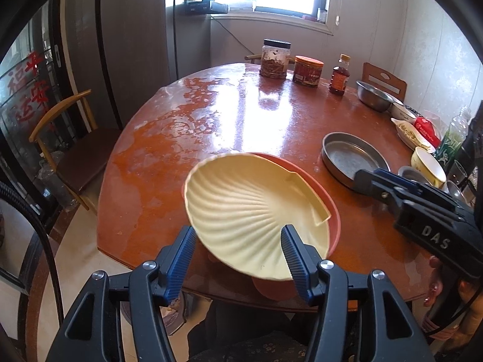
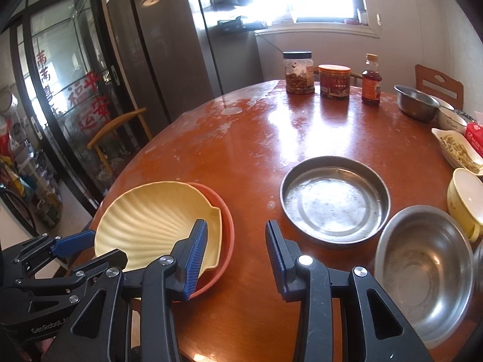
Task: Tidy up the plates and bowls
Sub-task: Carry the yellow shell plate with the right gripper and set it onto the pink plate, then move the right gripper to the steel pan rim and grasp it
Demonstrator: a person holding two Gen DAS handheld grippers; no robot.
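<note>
A cream shell-shaped plate [image 1: 250,208] lies in a salmon-pink plate [image 1: 332,217] at the near edge of the round brown table [image 1: 211,114]. My left gripper [image 1: 237,247] is open, one finger on each side of the shell plate's near rim. The stack also shows in the right wrist view [image 2: 157,220], with the pink plate [image 2: 226,229] under it. My right gripper [image 2: 237,250] is open and empty above bare table, right of the stack. A flat steel pan [image 2: 333,200], a steel bowl [image 2: 422,274] and a cream bowl [image 2: 465,199] lie to its right.
At the table's far side stand two jars [image 2: 297,72] [image 2: 334,81], a sauce bottle [image 2: 371,81] and another steel bowl [image 2: 416,102]. A white dish of food [image 2: 455,150] sits at the right edge. Wooden chairs [image 1: 69,141] stand left and behind.
</note>
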